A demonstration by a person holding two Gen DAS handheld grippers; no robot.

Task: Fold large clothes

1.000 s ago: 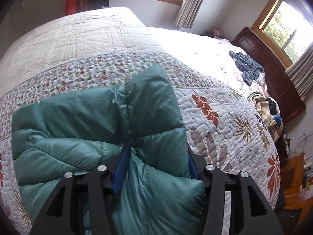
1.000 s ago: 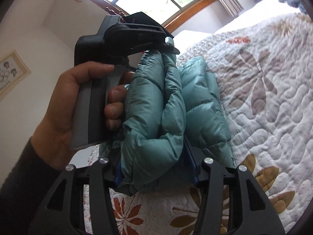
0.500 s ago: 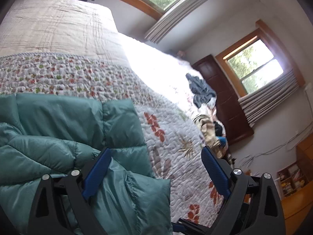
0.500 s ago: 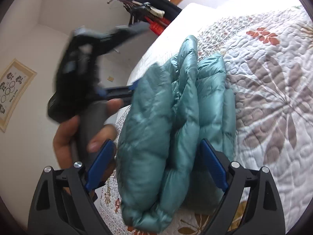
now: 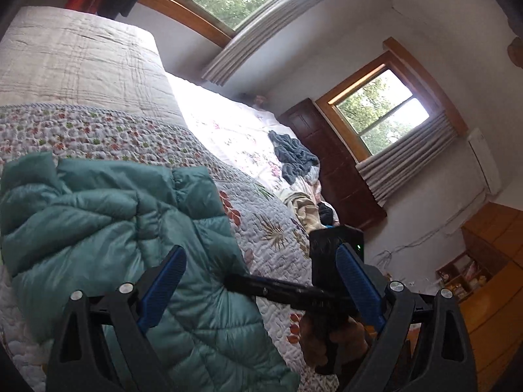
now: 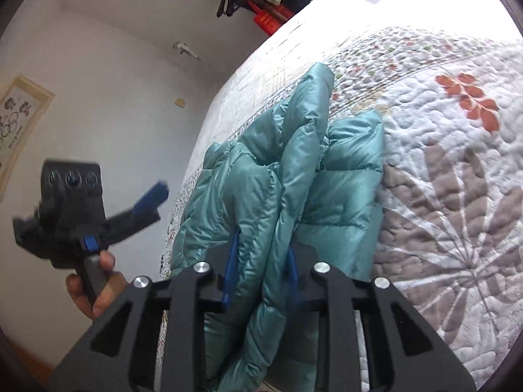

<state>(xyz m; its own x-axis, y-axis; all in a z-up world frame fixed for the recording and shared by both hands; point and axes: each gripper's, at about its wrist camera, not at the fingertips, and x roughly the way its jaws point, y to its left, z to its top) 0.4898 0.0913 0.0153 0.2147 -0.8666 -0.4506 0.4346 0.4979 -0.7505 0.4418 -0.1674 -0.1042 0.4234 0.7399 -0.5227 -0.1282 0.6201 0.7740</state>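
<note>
A teal puffy jacket [image 5: 108,228] lies folded in a thick bundle on the floral quilt [image 5: 271,228]. My left gripper [image 5: 261,277] is open just above the jacket's near edge, with nothing between its blue pads [image 5: 161,282]. In the right wrist view the jacket [image 6: 287,176] runs away from me in layered folds. My right gripper [image 6: 261,271] is shut on one raised fold at its near end. The left gripper [image 6: 98,219] shows there too, held by a hand off the bed's left side, clear of the jacket.
A grey-blue garment [image 5: 294,158] lies crumpled far across the bed near a dark wooden headboard [image 5: 330,163]. More clothes are piled by the bed's right edge [image 5: 313,209]. The right gripper's black body [image 5: 330,261] crosses in front of my left gripper. Wooden furniture [image 5: 490,277] stands at right.
A second ago both grippers were shut on the jacket and let go half a second ago. Now the right has closed on a fold again, and the left has drawn back, open.
</note>
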